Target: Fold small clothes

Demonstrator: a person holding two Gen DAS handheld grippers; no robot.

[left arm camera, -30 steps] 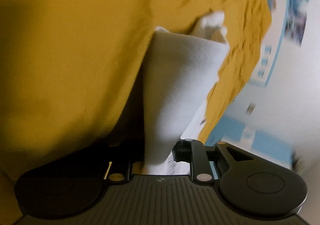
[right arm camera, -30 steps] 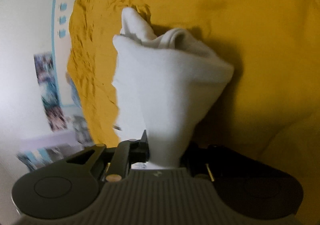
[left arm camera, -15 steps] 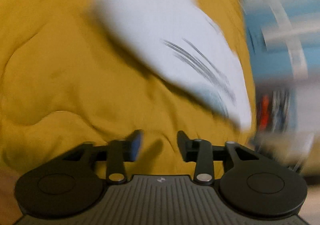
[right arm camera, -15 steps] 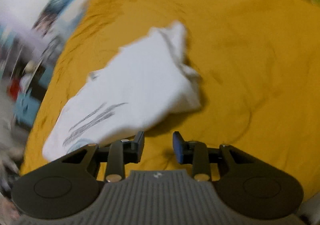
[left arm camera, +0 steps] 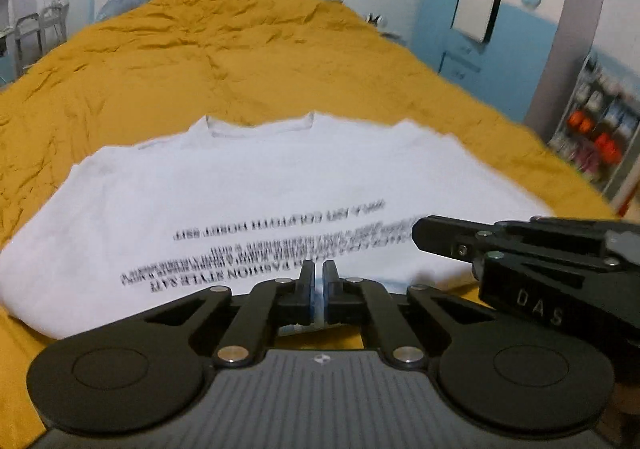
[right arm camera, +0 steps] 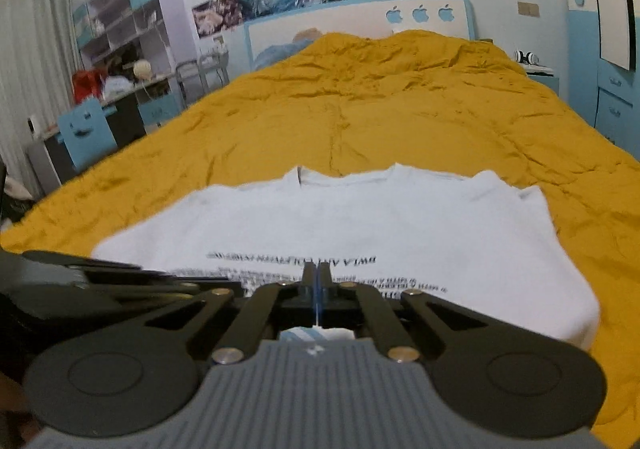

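White T-shirt [left arm camera: 256, 189] lies flat on the yellow bed cover [left arm camera: 248, 61], print side up, collar at far edge. Left gripper [left arm camera: 319, 287] and right gripper [right arm camera: 316, 289]: fingers clamped on the near hem, side by side.

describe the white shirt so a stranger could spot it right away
Start at the big bed under a mustard-yellow cover. At its near end a white t-shirt lies spread flat, collar toward the headboard. It is the only garment there, with lines of black printed text across it.
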